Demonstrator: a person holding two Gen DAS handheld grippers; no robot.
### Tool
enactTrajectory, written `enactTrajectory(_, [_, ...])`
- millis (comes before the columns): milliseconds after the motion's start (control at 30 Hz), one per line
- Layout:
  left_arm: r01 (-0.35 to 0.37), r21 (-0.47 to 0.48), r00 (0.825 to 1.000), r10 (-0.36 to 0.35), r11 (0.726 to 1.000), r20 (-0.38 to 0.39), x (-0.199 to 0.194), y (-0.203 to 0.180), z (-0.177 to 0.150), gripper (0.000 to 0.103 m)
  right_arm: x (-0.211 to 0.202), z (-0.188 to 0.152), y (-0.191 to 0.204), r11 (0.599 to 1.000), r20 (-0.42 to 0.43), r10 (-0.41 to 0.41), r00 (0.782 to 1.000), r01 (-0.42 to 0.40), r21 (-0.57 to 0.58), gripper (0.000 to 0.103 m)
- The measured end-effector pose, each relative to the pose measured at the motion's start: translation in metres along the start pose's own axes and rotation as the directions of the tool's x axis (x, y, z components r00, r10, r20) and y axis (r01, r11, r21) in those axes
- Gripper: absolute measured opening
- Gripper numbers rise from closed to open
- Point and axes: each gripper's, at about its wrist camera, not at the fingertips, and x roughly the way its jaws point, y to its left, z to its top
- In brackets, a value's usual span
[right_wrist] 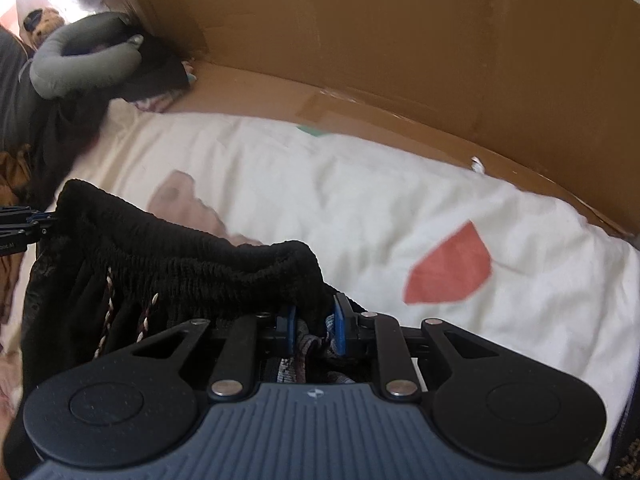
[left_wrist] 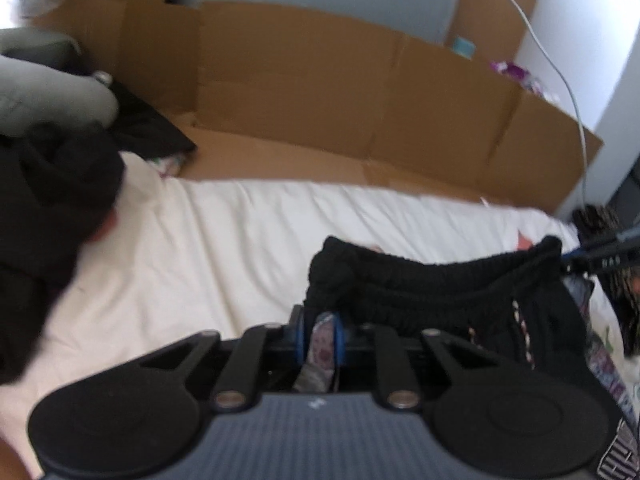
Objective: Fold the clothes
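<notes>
We are pinching the black elastic waistband (left_wrist: 432,280) of a pair of shorts with both sets of fingers, the left gripper (left_wrist: 322,336) at one end and the right gripper (right_wrist: 314,328) at the other. The shorts are hanging stretched between them above the white bed sheet (right_wrist: 360,200), near a cardboard box (left_wrist: 320,92).

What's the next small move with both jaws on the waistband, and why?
Probably lift both and draw them apart. The left gripper and right gripper each pinch an end of the black shorts, whose waistband sags between them over the white sheet.
</notes>
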Motion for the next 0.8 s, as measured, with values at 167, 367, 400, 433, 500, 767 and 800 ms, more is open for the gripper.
enactTrajectory(167, [-0.017, -0.018, 1.0, 0.017, 1.0, -0.009, 0.016, 0.008, 0.019, 0.015, 0.007, 0.022, 0.009, 1.0, 0.012, -0.004, 1.0, 0.004, 0.029, 0.018])
enactTrajectory(367, [-0.018, 0.004, 0.997, 0.019, 1.0, -0.073, 0.059, -0.001, 0.034, 0.015, 0.029, 0.05, -0.002, 0.996, -0.032, -0.086, 0.996, 0.087, 0.034, 0.018])
enactTrajectory(400, [-0.023, 0.009, 0.997, 0.024, 1.0, -0.079, 0.066, -0.003, 0.037, 0.015, 0.033, 0.054, -0.005, 0.994, -0.042, -0.103, 0.994, 0.104, 0.032, 0.018])
enactTrajectory(433, [-0.028, 0.013, 0.996, 0.029, 1.0, -0.084, 0.072, -0.005, 0.04, 0.015, 0.037, 0.057, -0.008, 0.992, -0.053, -0.12, 0.991, 0.121, 0.03, 0.018])
enactTrajectory(500, [-0.037, 0.003, 0.996, 0.037, 0.999, -0.083, 0.081, -0.006, 0.045, 0.015, 0.04, 0.064, -0.01, 0.988, -0.059, -0.153, 0.987, 0.154, 0.012, 0.018])
enactTrajectory(767, [-0.146, 0.128, 0.976, 0.163, 0.981, -0.143, 0.121, -0.018, 0.039, 0.041, 0.077, 0.067, -0.02, 0.979, -0.129, -0.201, 0.971, 0.197, -0.042, 0.026])
enactTrajectory(800, [-0.134, 0.109, 0.977, 0.149, 0.985, -0.149, 0.118, -0.015, 0.041, 0.049, 0.08, 0.066, -0.021, 0.976, -0.136, -0.215, 0.967, 0.209, -0.059, 0.036])
